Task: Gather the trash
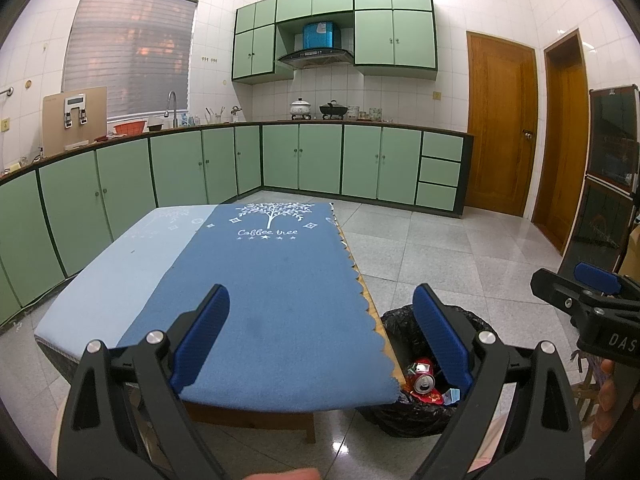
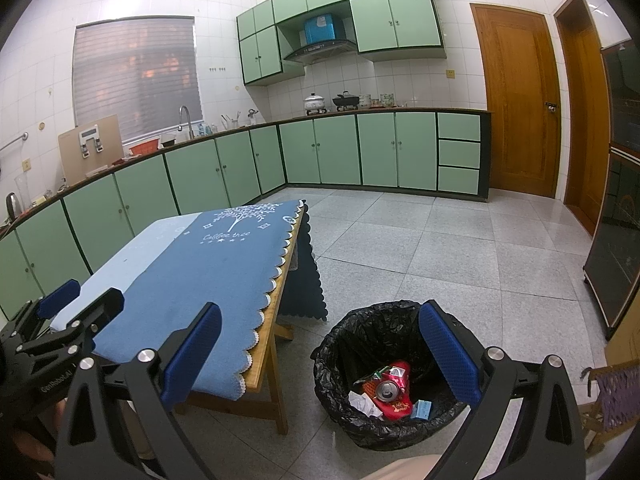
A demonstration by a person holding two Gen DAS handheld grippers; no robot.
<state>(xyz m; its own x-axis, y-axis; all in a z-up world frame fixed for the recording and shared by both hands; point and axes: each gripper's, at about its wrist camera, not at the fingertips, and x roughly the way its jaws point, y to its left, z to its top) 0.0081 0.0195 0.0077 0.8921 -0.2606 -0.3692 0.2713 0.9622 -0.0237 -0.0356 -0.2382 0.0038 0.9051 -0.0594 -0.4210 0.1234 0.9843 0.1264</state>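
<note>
A trash bin with a black liner (image 2: 360,332) stands on the floor right of the table; it also shows in the left wrist view (image 1: 404,320). Inside lie a red can (image 2: 387,389), a red wrapper (image 2: 396,406), white crumpled paper (image 2: 366,404) and a small blue packet (image 2: 422,409). The can shows in the left wrist view too (image 1: 422,380). My left gripper (image 1: 320,336) is open and empty above the table's near end. My right gripper (image 2: 320,356) is open and empty, above the bin's left side.
A wooden table under a blue cloth (image 1: 264,280) stands in the middle; the cloth also shows in the right wrist view (image 2: 208,272). Green cabinets (image 1: 320,160) line the walls. Wooden doors (image 2: 520,100) and a dark cabinet (image 2: 616,240) are at the right. Grey tiled floor (image 2: 440,248) surrounds the bin.
</note>
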